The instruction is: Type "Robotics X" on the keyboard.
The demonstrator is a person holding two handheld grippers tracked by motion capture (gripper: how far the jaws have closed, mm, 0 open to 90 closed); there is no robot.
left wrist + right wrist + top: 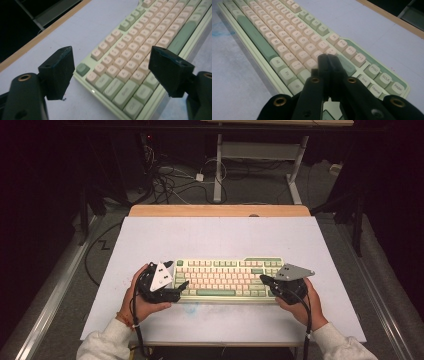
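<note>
High view: a pale green and cream mechanical keyboard [227, 279] lies near the front of the white table [215, 237], long side across, with a gripper at each end. The left gripper [181, 285] sits at the keyboard's left end; in the left gripper view its jaws stand wide apart, one over bare table, the other above the near-left corner keys [117, 82]. The right gripper [264, 280] is at the right end with its jaws pressed together, tips over the keys near the Enter area [348, 65].

I judge the step to be key pressing or poking: the closed right tips look set as a single stylus just above or on a key. The next move calls for a short straight push down on one cap without catching its neighbours.

Whether the right tips already touch a key cannot be told, since the jaws hide the key beneath. Most legends are blurred, and both forearms are cut off at the bottom edge.
</note>
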